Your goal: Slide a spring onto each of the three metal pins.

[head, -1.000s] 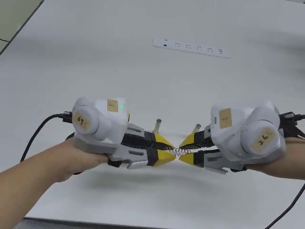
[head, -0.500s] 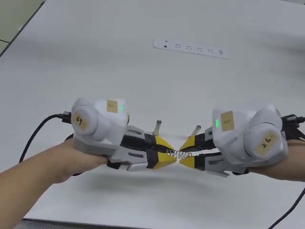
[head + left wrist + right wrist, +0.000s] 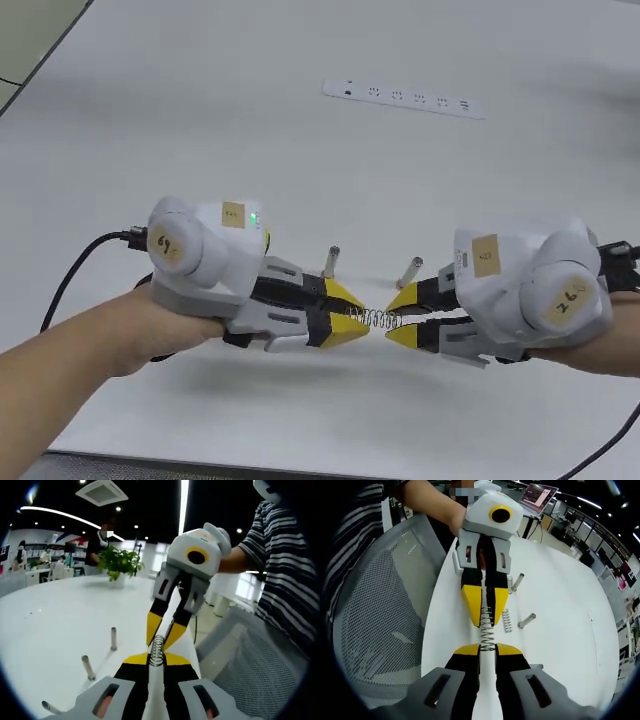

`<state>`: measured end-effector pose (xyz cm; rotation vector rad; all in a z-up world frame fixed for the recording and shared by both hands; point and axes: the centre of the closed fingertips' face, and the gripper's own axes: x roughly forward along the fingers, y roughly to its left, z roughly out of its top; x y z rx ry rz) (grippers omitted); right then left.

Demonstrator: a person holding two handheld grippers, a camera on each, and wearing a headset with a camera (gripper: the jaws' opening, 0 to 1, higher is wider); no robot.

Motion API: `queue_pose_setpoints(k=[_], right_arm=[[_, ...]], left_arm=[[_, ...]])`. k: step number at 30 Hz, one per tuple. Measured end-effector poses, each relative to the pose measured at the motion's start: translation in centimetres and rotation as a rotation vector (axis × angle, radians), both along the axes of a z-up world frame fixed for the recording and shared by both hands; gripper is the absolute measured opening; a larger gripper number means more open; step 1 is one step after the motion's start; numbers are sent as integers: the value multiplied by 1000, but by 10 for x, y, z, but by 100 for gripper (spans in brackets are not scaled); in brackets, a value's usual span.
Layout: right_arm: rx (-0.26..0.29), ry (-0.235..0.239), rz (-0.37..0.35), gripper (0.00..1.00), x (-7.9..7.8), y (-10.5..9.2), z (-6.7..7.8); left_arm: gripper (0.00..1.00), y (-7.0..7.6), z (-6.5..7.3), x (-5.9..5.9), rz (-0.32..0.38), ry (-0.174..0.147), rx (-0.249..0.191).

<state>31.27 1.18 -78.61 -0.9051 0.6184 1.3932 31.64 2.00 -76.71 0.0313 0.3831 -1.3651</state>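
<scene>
While one spring (image 3: 377,320) is held in the air over the table's (image 3: 300,160) near edge, none sits on a pin, so I judge the task to be at its first spring. The left gripper (image 3: 360,326) is clamped on one end and the right gripper (image 3: 393,322) on the other, tips facing, coil stretched between them. A spare spring (image 3: 506,621) lies flat on the table near one pin. Pins (image 3: 113,638): three counted in the left gripper view, all bare, scattered just past the grippers toward the table's middle. Cannot tell for sure whether they stand or lie. All three pins are left to do. Likely one gripper must let go and fetch a pin. The power strip (image 3: 405,100) sits near the far edge, well apart.
</scene>
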Motion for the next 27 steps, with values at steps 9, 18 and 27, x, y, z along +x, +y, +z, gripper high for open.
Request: queue_pose_setpoints(k=[9,18,27], right_arm=[[11,-11,30,7,-2,1,6],[45,9,34,7,-4,5,16],[79,37,24,7,-4,12,28]], left_arm=[[2,0,-2,-2,-4,12,8],[2,0,-7,-5,-12,3,32],[2,1,-8,0,-2,-11,37]])
